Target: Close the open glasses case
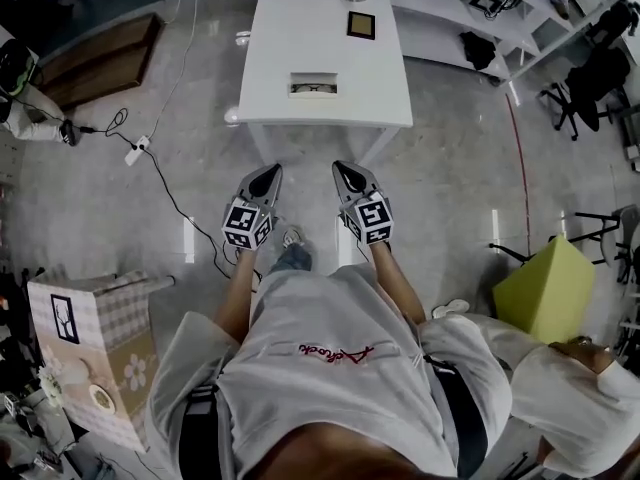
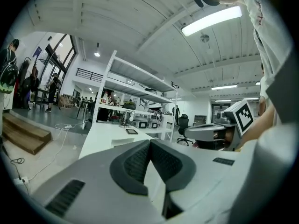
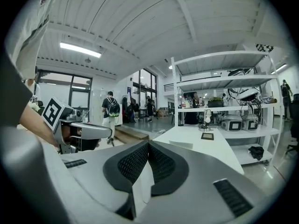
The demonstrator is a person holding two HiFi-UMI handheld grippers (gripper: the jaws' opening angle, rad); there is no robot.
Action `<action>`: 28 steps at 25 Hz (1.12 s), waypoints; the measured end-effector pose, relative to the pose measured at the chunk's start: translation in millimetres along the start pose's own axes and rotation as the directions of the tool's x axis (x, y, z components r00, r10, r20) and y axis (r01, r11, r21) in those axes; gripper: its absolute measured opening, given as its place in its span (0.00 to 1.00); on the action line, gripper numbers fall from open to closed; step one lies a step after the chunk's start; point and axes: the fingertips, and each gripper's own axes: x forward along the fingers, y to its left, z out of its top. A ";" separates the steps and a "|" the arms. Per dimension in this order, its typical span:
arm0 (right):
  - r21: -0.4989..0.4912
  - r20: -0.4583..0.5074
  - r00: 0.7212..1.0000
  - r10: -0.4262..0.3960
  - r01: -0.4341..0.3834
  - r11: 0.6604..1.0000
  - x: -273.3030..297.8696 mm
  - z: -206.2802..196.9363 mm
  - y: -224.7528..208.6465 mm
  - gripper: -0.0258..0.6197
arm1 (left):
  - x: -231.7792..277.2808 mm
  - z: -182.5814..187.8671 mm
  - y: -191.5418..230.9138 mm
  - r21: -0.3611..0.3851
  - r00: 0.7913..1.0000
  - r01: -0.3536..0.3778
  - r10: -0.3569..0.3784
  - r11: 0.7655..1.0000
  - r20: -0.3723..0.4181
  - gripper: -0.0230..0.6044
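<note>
The open glasses case is white and lies near the front edge of the white table, with glasses showing inside. It shows small and far off in the left gripper view and the right gripper view. My left gripper and right gripper hang side by side over the floor, short of the table, pointing at it. Both are shut with nothing between the jaws, which meet at their tips in the left gripper view and the right gripper view.
A dark square frame lies farther back on the table. On the floor are a cable and power strip at left, a patterned box at lower left and a yellow-green box at right. Shelves and office chairs stand at back right.
</note>
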 end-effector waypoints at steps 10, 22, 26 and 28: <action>0.004 -0.002 0.996 -0.087 0.087 0.996 64.4 14.7 -44.6 0.07 | 50.7 14.3 61.5 -0.009 0.999 0.050 -0.050 0.999 -0.017 0.08; 0.020 -0.050 0.990 -0.129 0.130 0.991 95.0 2.2 -79.6 0.07 | 100.4 8.3 91.2 -0.040 0.994 0.092 -0.094 0.995 -0.053 0.08; 0.036 -0.064 0.990 -0.123 0.125 0.991 102.8 -4.1 -94.3 0.07 | 119.5 5.3 92.2 -0.047 0.993 0.094 -0.097 0.994 -0.068 0.08; 0.043 -0.069 0.991 -0.114 0.117 0.992 108.8 -7.0 -103.0 0.07 | 128.9 3.9 93.1 -0.049 0.993 0.089 -0.093 0.995 -0.074 0.08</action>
